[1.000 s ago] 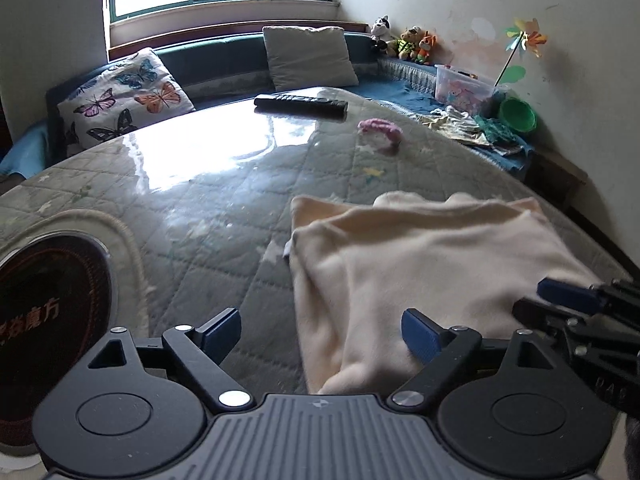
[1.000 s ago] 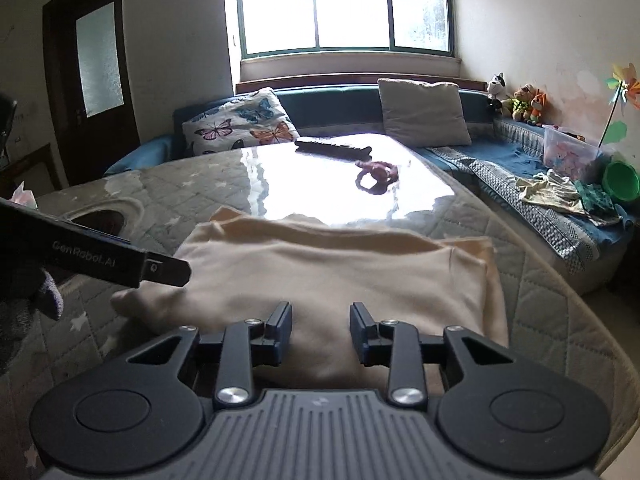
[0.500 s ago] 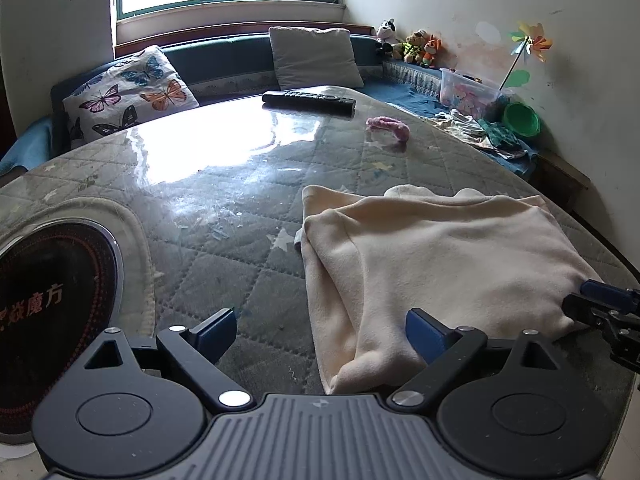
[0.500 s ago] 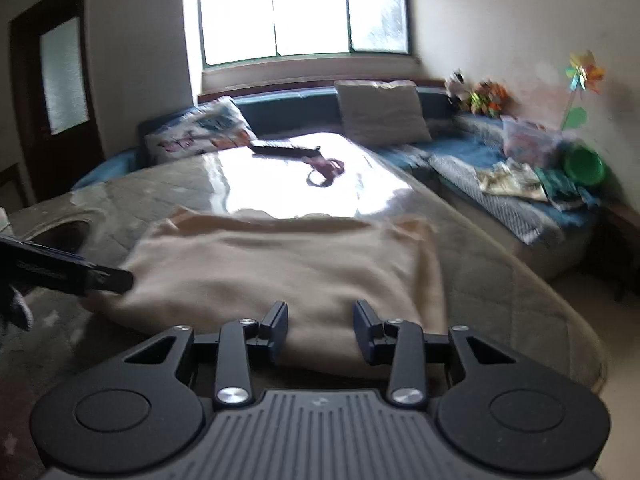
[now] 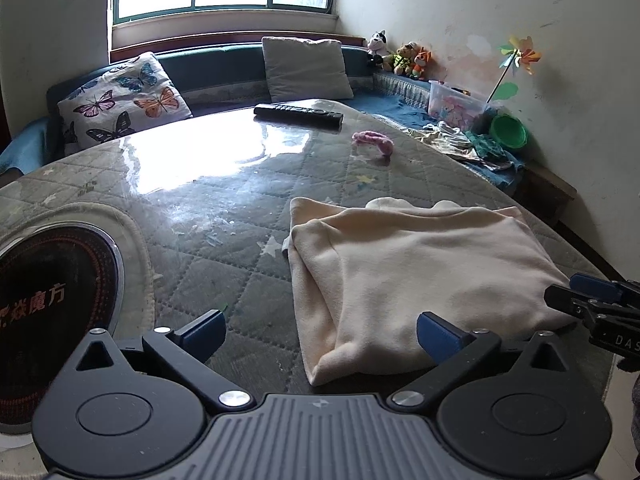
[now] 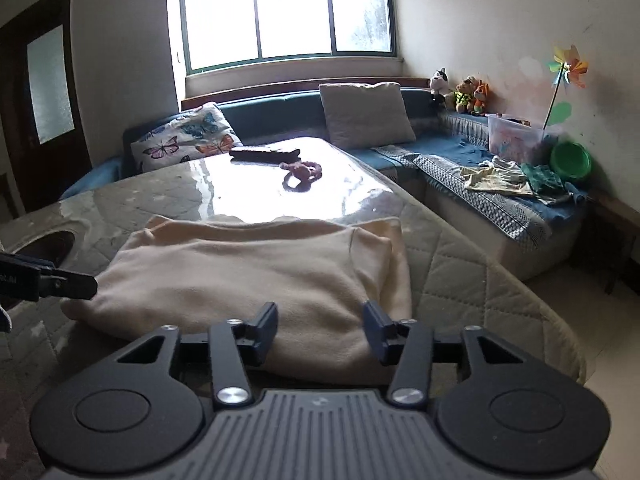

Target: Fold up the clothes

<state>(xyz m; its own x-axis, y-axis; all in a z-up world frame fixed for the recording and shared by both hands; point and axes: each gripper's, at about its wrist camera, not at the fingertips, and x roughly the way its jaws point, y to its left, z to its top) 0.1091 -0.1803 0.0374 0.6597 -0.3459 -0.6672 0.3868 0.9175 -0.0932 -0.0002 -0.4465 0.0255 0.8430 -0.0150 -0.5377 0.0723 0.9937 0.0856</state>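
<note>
Garment (image 5: 416, 268) lies folded; left tool (image 5: 320, 330) and right tool (image 6: 320, 330) gape, empty.

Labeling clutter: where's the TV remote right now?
In the left wrist view the remote lies at the table's far edge, just before the grey cushion, with the pink hair tie nearer and to its right.

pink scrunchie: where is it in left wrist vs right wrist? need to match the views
Left wrist: pink scrunchie upper centre-right, on the table beyond the cream garment.
Right wrist: pink scrunchie upper centre, in the window glare.
Shared landmark: black remote, lying just behind it in both.
</note>
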